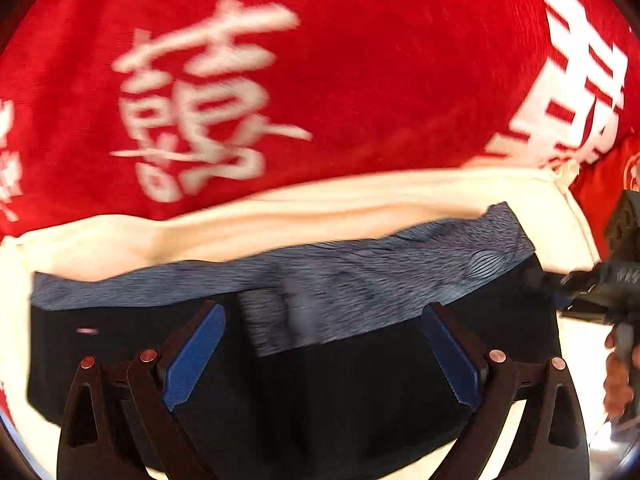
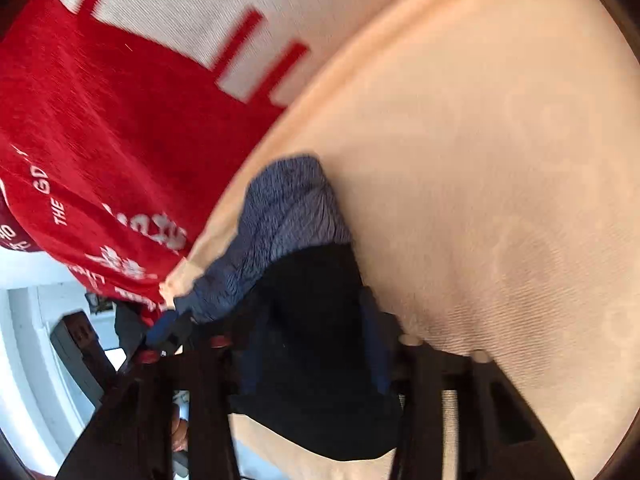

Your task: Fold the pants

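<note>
Looking along left wrist: left gripper point(image 1: 324, 354) hovers over the black pants point(image 1: 360, 380), blue pads point(image 1: 192, 356) spread wide, gripping nothing.
Pants: lying on cream cloth point(image 1: 280, 212), grey-blue waistband point(image 1: 360, 276) toward the red blanket point(image 1: 360, 80).
Right edge: right gripper point(image 1: 560, 284) at the pants' corner.
Right wrist: right gripper point(image 2: 312, 344) tilted, fingers clamped on the pants point(image 2: 312, 320) above the cream cloth point(image 2: 500, 160).

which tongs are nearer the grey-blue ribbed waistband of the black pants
Right. The right tongs grip the pants just below the waistband's end; the left tongs hover open over the black fabric.
</note>
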The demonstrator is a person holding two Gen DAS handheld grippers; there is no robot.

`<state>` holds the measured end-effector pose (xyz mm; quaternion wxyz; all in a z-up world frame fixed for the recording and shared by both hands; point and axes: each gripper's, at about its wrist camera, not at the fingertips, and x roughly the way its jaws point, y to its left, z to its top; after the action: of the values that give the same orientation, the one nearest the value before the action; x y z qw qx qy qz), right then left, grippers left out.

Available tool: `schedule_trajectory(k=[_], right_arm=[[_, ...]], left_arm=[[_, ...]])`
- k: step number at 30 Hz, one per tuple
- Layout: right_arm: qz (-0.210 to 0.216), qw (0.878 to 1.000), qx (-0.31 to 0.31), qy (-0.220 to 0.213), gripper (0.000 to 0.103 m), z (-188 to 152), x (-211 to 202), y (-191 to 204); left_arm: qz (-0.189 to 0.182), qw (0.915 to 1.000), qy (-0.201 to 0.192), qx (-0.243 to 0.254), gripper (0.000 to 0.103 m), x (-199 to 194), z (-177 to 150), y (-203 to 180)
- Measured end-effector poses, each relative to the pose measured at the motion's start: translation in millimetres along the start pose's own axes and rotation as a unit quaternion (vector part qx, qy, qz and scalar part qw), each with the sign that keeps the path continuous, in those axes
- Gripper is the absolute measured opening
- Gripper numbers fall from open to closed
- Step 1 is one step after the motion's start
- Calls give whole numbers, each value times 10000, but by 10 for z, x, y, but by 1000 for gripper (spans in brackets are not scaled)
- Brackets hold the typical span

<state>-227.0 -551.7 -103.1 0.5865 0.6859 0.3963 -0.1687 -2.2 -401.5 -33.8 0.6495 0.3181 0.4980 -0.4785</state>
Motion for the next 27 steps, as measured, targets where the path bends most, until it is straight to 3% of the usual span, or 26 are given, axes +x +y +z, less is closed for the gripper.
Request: schedule_trajectory(k=[4,5,6,8,11,14,17,21,27], right_arm=[[474,9988,-147,41,32,-69,-162,100],[269,9991,-296,102,32,-120,-185,118],[-254,9980,-559,128,32,-127,-156,148],[-1137,9895,-884,145,54,-88,-57,160],[-1307,9884,-770,-14,56,-108,-88,298],[-1645,9790,-1187,-217,58,-320,-199,582],[-1832,9686,-1651,-306,70,-573,-317,774],[-1831,9621,-2012,-168,79,-782,-190,974],[-1840,9620,-2017,34,79,-905,-109,1009]], left_arm=[[181,9986,488,61,99,280,-238,-133],[126,9984,557,0,102,320,-317,-101],[21,9985,532,-141,103,325,-388,-52],[-10,9984,516,-229,103,300,-448,-35],[183,9974,646,-263,103,192,-429,-78],[324,9961,740,-363,103,51,-430,-40],[442,9938,822,-604,103,-29,-446,20],[569,9910,867,-848,103,-129,-501,74],[717,9874,992,-1000,103,-269,-738,57]])
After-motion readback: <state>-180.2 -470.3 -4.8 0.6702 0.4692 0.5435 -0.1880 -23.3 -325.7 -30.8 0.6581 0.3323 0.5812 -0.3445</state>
